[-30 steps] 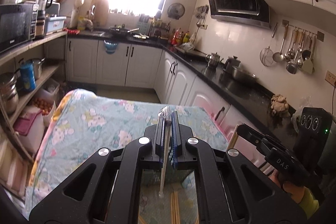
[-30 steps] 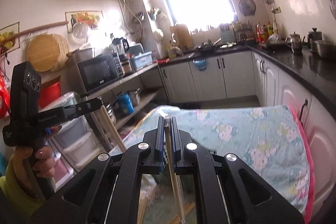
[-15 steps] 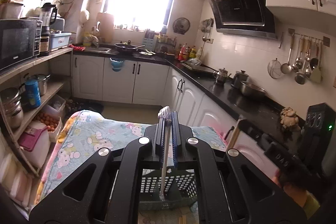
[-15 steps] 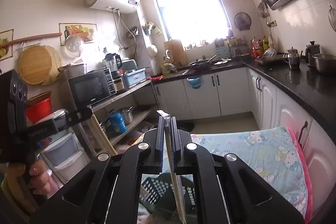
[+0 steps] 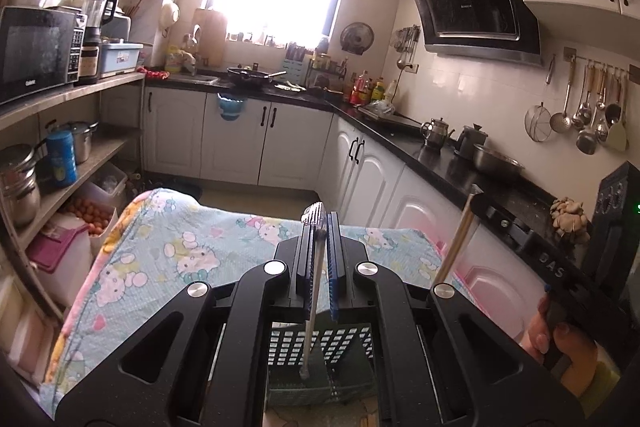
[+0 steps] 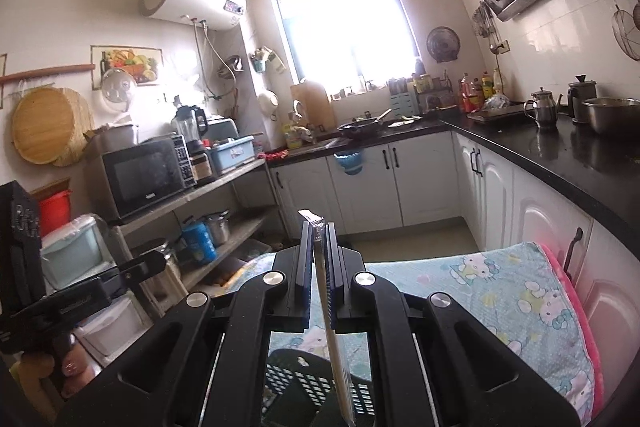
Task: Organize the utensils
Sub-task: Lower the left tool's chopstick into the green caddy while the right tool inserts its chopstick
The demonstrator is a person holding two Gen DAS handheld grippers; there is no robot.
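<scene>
A: While both pieces hang over the basket [image 5: 320, 359], list them. Item one?

B: Left hand-held gripper [image 5: 319, 227], clamped on a fork [image 5: 314, 291], tines up, handle end dangling just above the basket's divider.

A: Item two?

B: Right hand-held gripper [image 6: 319, 231], clamped on a wrapped chopstick pair [image 6: 334, 339], slanting down towards the same basket [image 6: 304, 387].

A: Handling notes?

B: I'd lower each until the tip sits inside a compartment, keep it near upright, then let go. Drop from height and it may bounce off the rim or the divider. I cannot tell which compartment suits which.

A: Surroundings?

B: Basket stands on a worktop under a cartoon cloth [image 5: 160, 259]. Cabinets [image 5: 420, 211] close on the right, shelves [image 5: 60, 163] on the left. The two grippers crowd one basket, so one at a time seems wiser.
</scene>
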